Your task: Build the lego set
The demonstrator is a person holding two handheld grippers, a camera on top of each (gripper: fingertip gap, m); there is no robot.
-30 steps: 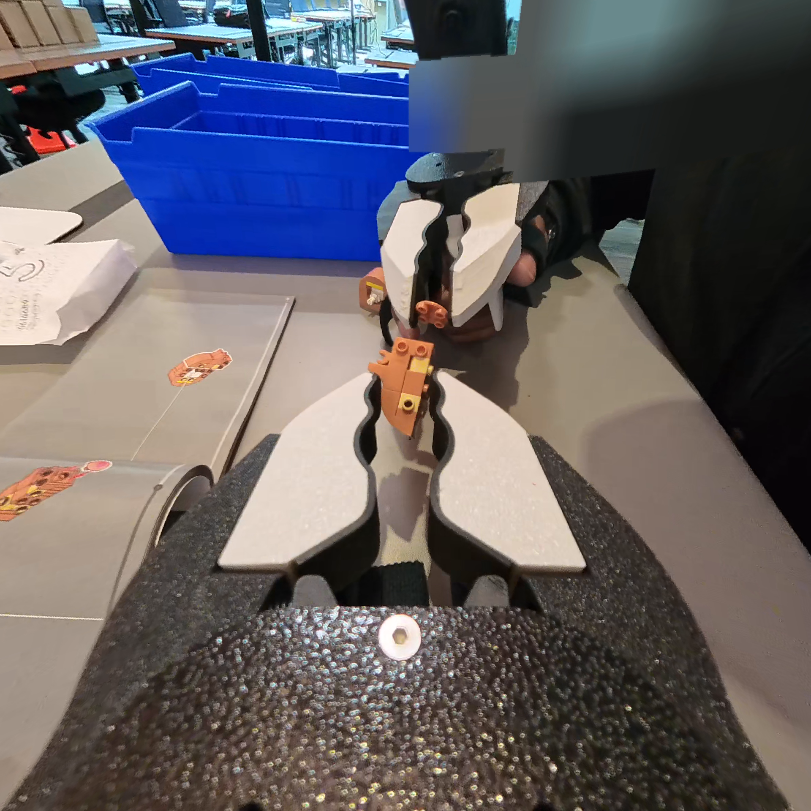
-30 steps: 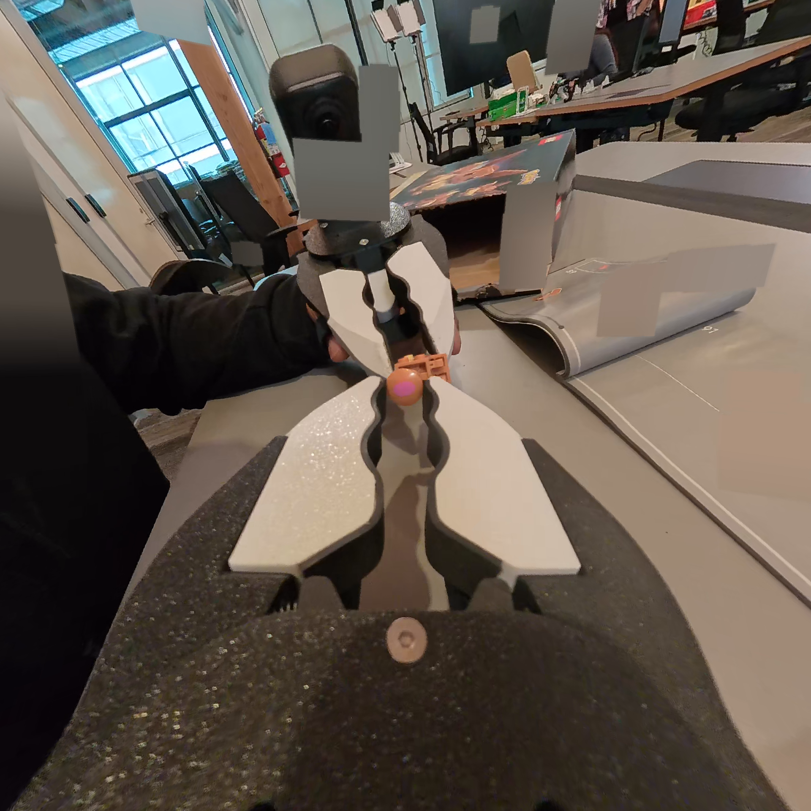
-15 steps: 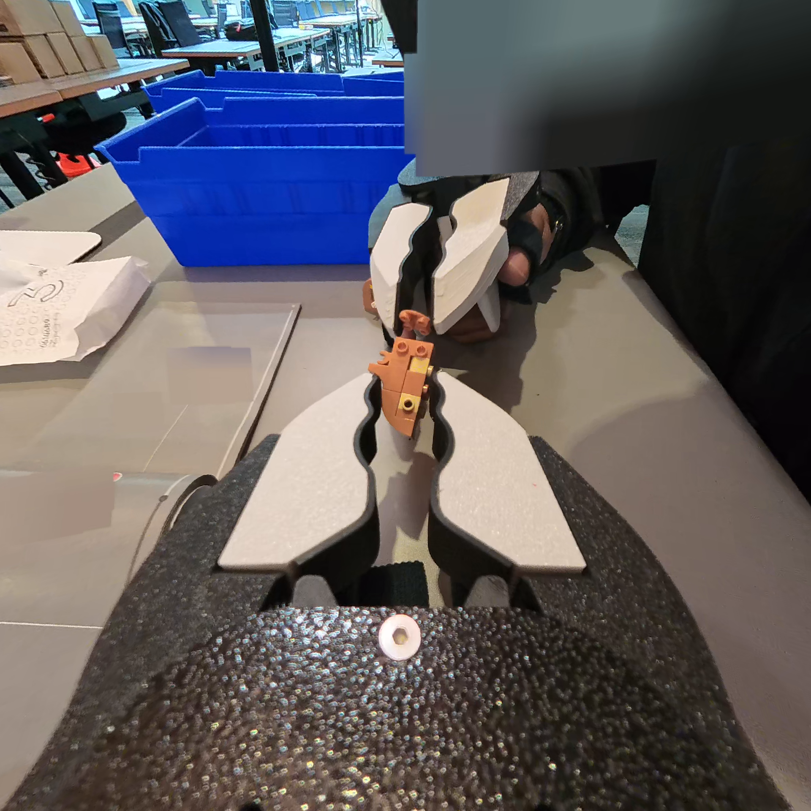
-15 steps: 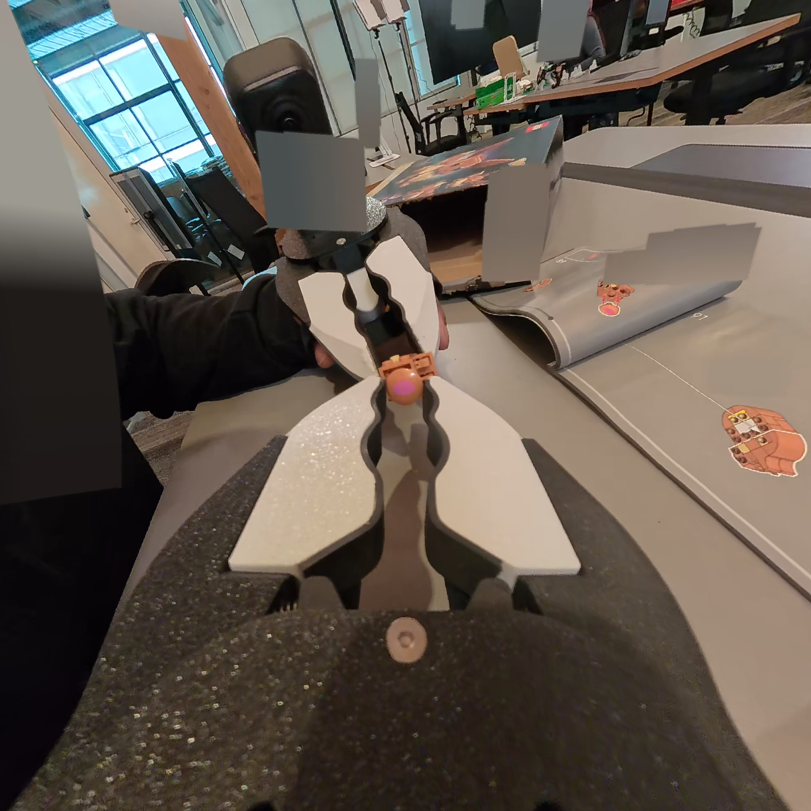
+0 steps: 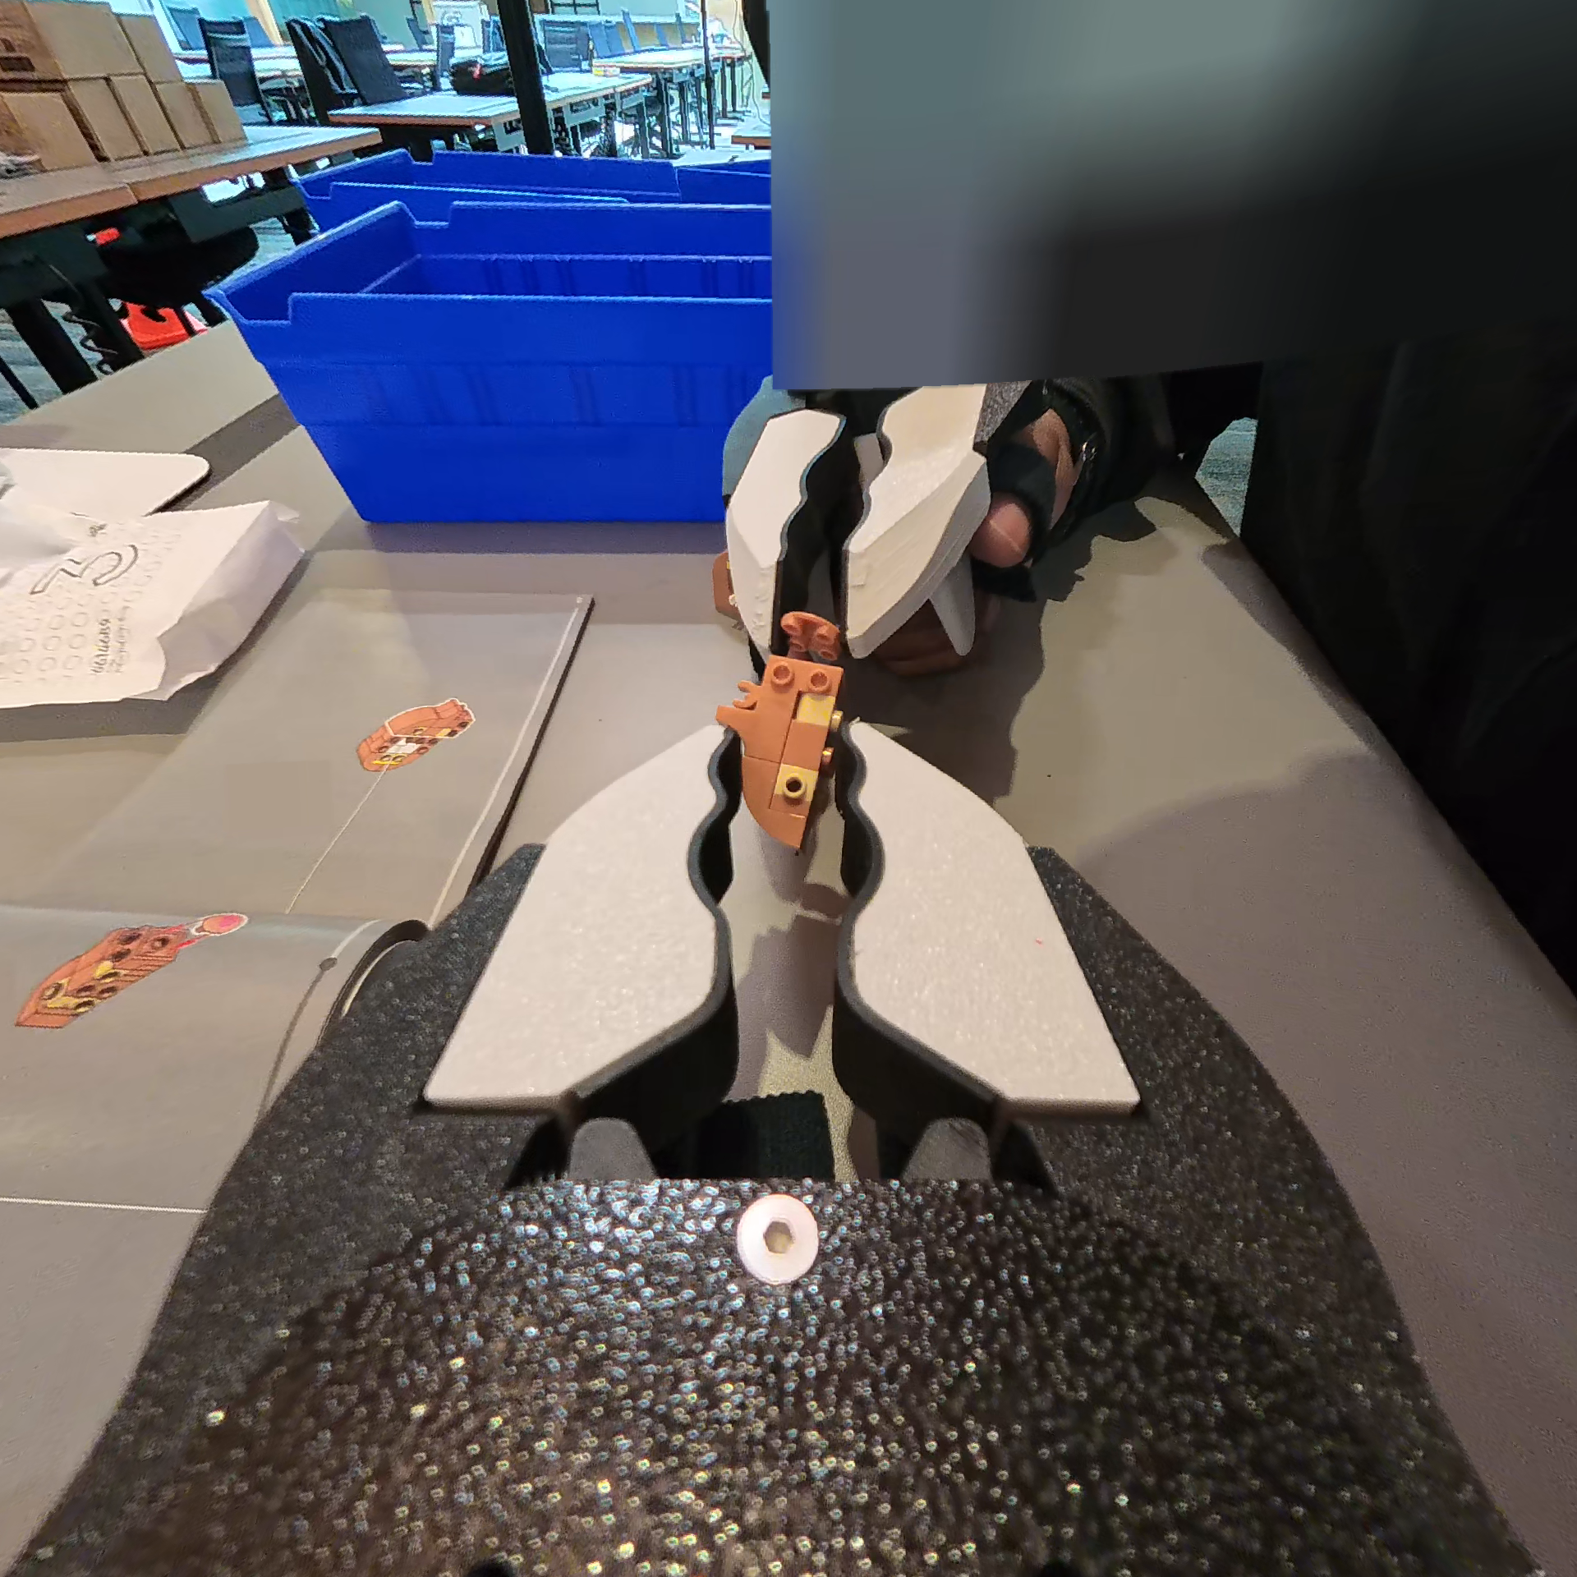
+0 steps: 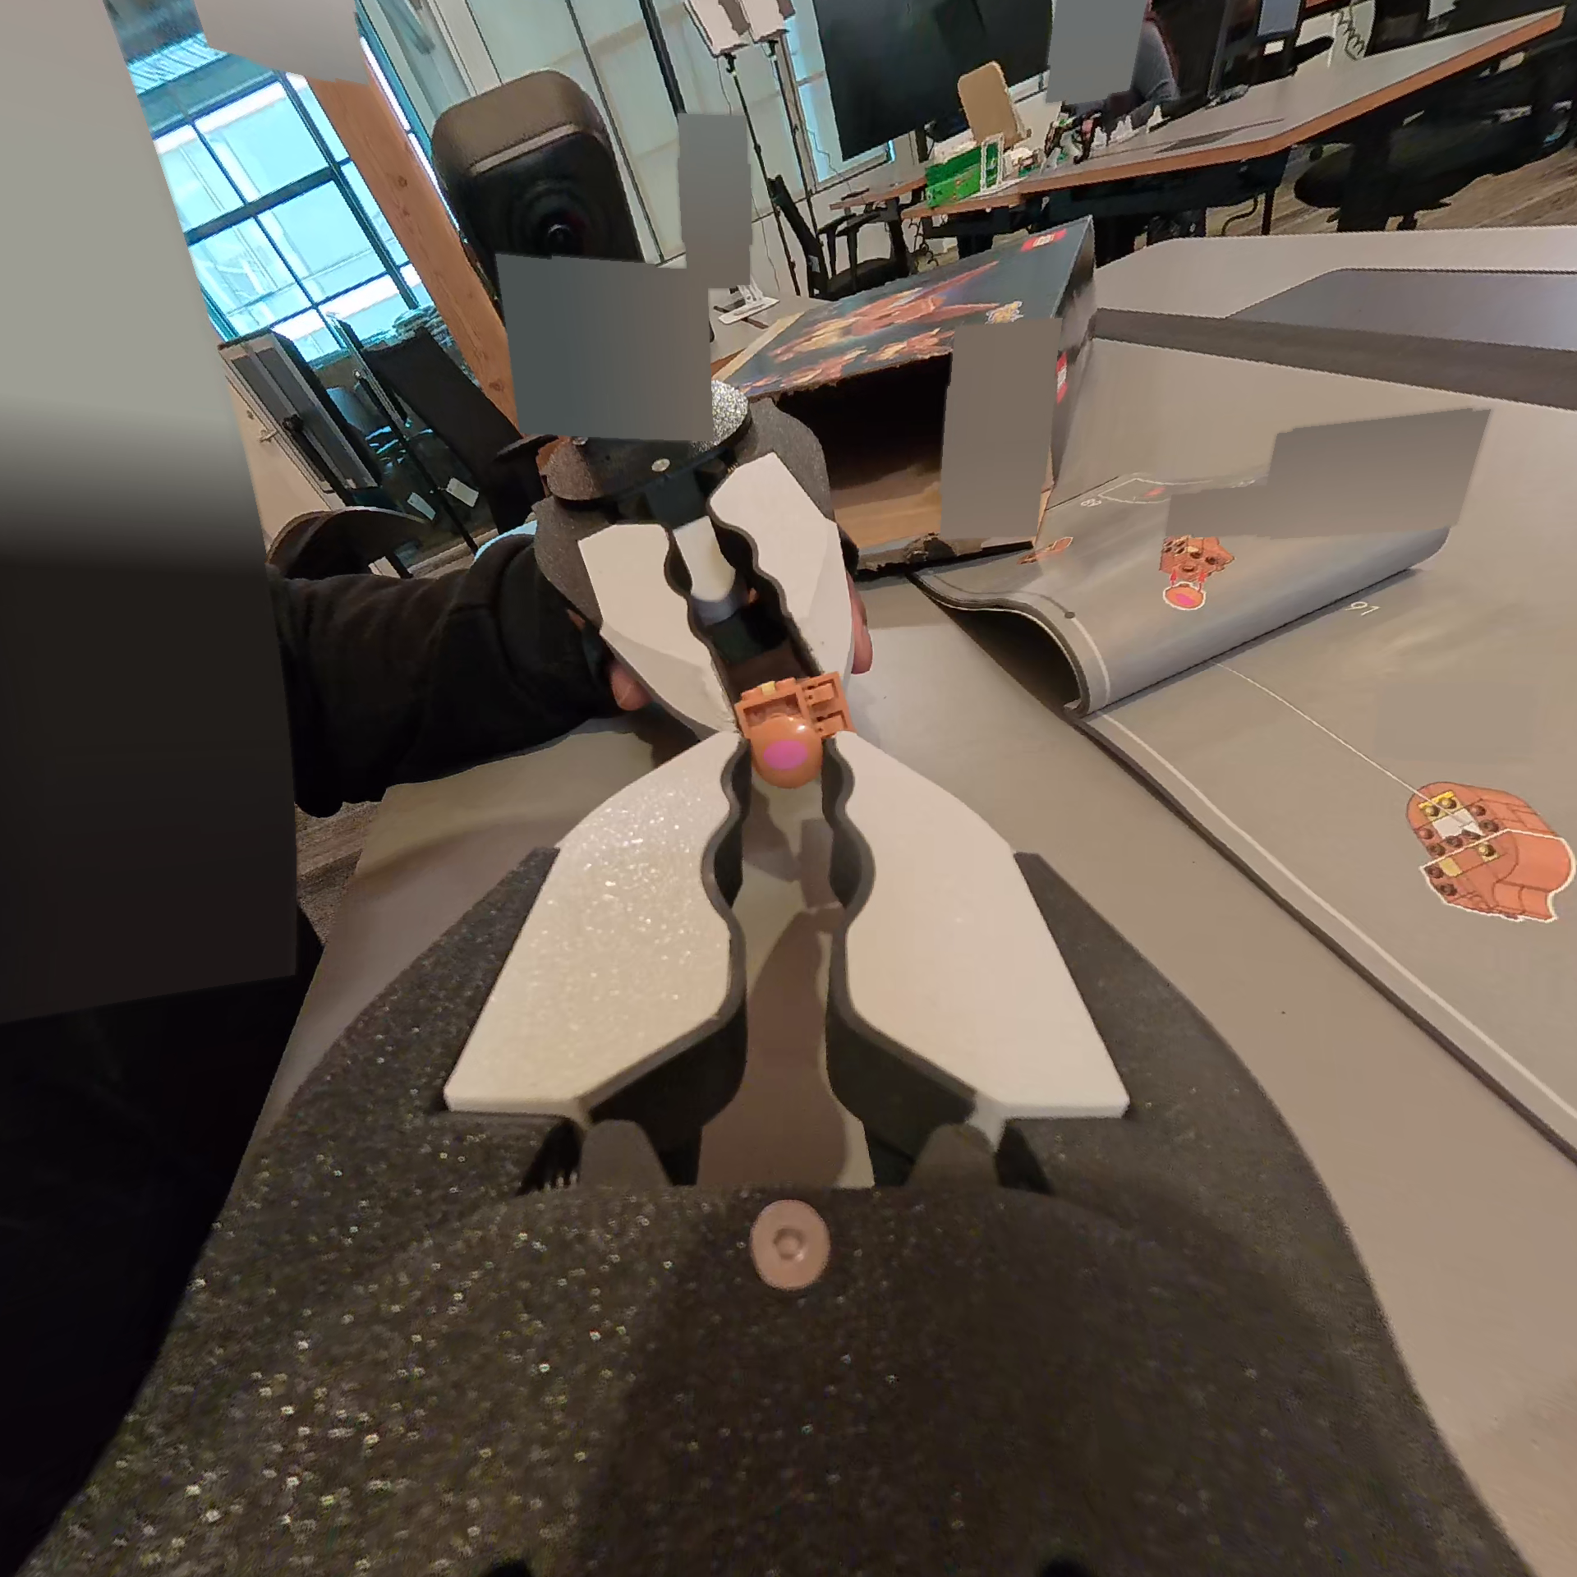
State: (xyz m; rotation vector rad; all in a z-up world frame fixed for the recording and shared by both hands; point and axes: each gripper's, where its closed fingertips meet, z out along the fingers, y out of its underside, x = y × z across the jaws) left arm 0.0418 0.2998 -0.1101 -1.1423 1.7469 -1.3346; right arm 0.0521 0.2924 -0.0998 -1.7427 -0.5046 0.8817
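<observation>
The left tongs [image 5: 785, 751] clamp a brown-and-tan brick assembly [image 5: 789, 751] above the grey counter [image 5: 1195, 853]. Facing them, the right tongs [image 6: 787, 751] grip a small brown rounded piece with a pink spot [image 6: 785, 755]. The two parts seem to be just touching, with an open instruction booklet [image 5: 256, 768] to the left and blue bins [image 5: 512, 410] beyond.
</observation>
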